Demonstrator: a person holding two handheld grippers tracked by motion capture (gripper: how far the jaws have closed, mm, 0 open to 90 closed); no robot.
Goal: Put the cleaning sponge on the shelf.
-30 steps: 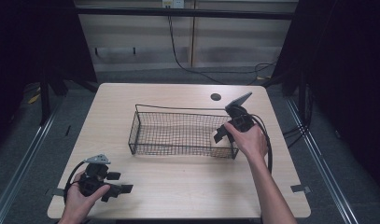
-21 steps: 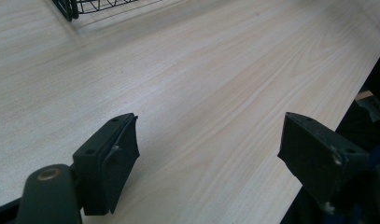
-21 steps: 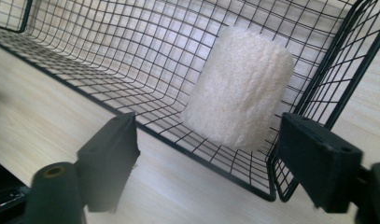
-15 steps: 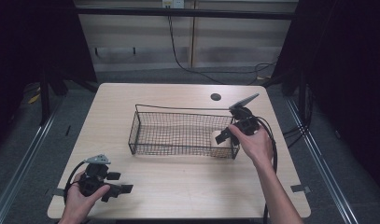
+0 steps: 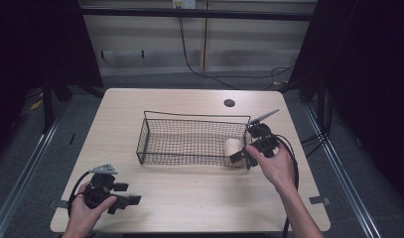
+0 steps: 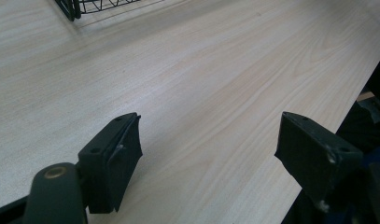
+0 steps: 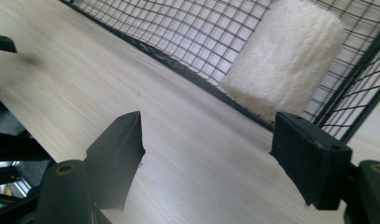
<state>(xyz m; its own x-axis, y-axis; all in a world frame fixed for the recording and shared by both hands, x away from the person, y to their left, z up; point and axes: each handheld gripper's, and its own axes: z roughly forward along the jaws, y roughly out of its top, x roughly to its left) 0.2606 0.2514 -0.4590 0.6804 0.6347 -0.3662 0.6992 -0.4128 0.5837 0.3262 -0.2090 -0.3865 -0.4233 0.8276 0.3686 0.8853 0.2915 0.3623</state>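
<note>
since a second ago the right gripper (image 5: 240, 157) has dropped from above the basket (image 5: 189, 140) to its near right corner, and a pale roll (image 5: 233, 147) now lies inside the basket at that end; the left gripper (image 5: 121, 201) has stayed put near the table's front left corner

high view: the wire basket sits mid-table (image 5: 199, 193), long side across. the roll rests against the basket's right end wall, inside. the right gripper sits just outside that corner, held by the right hand (image 5: 272, 166), its cable looping off to the right. the left gripper rests low on the table in the left hand (image 5: 85, 210), well apart from the basket. a dark round hole (image 5: 229, 103) shows in the tabletop beyond the basket

left gripper view: both jaws stand wide apart with nothing between them, bare wood grain under them; a corner of the basket (image 6: 89, 6) shows at the top edge

right gripper view: the jaws are spread wide, empty, over bare table just outside the basket (image 7: 187, 42). the roll (image 7: 283, 58), fuzzy and cream, sits behind the mesh, close to the corner post
</note>
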